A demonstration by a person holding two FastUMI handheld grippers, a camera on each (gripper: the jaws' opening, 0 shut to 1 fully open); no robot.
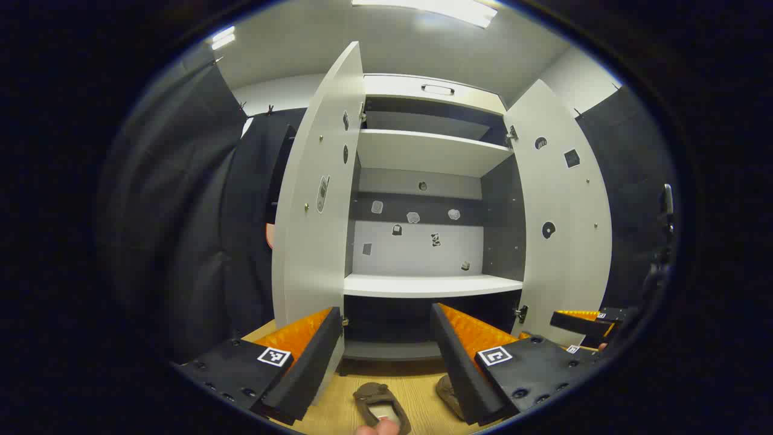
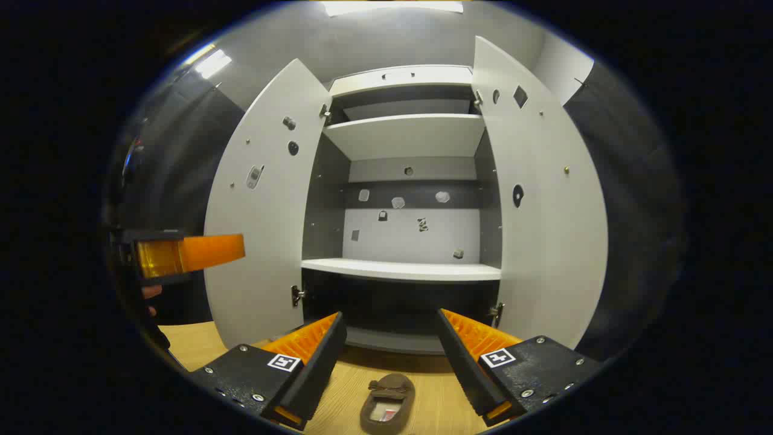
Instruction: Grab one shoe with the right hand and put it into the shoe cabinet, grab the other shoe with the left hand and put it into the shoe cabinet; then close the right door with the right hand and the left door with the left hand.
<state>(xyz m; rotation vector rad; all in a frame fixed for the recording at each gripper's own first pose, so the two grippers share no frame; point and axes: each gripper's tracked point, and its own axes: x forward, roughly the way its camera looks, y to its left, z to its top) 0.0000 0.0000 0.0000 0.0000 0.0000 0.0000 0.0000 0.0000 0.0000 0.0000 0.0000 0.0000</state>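
Observation:
The white shoe cabinet point(image 1: 432, 285) stands in front of me with both doors swung wide and its shelves bare. A brown shoe point(image 1: 379, 406) lies on the wooden floor below my left gripper point(image 1: 385, 309), which is open and holds nothing. A second brown shoe point(image 1: 449, 393) is partly hidden behind one of its fingers. In the right gripper view, one brown shoe point(image 2: 386, 402) lies below my right gripper point(image 2: 390, 314), also open with nothing in it. The left door point(image 2: 259, 229) and right door point(image 2: 543, 211) flank the cabinet point(image 2: 401, 270).
Black cloth walls close in on both sides. The wooden floor point(image 2: 187, 341) runs up to the cabinet's base. My right gripper point(image 1: 583, 323) shows at the far right of the left gripper view, and my left gripper point(image 2: 187, 254) hangs at the left of the right gripper view.

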